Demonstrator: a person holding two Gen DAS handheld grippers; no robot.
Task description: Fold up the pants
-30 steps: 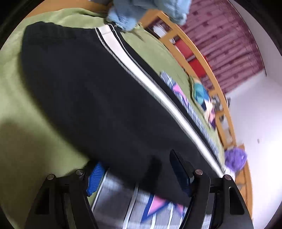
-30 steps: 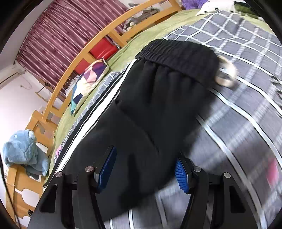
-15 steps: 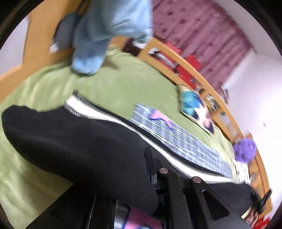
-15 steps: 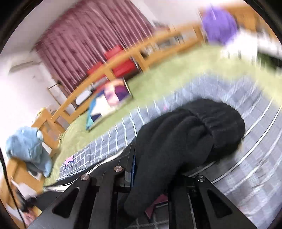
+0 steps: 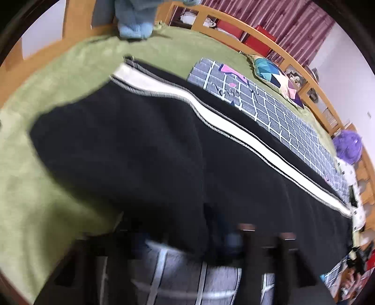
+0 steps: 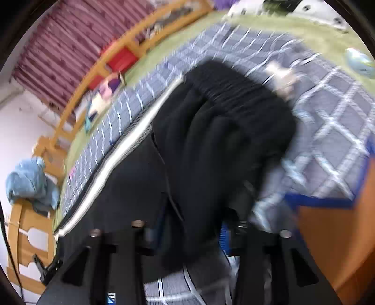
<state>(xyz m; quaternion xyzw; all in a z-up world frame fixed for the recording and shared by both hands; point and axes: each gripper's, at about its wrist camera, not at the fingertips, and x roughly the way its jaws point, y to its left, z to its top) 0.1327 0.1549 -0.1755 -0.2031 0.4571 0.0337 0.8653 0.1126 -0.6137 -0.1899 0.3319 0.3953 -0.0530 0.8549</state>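
Black pants (image 5: 145,150) with a white side stripe (image 5: 234,131) lie lengthwise on the bed. My left gripper (image 5: 185,237) is shut on the pants' near edge toward the leg end, with the fabric draped over the fingers. In the right wrist view the pants (image 6: 211,145) bunch up toward the elastic waistband (image 6: 234,86). My right gripper (image 6: 187,234) is shut on the near edge of the pants close to the waist. Both views are motion-blurred.
A green bedsheet (image 5: 46,187) and a grey checked blanket (image 5: 281,112) cover the bed. A wooden rail (image 5: 269,44) runs along the far side. A blue plush (image 5: 133,21), a colourful pillow (image 5: 276,77) and a purple plush (image 5: 346,145) lie at the edges.
Both grippers closed on the pants' near edge and lifted it. The near half of the pants now rises and moves toward the striped far side.
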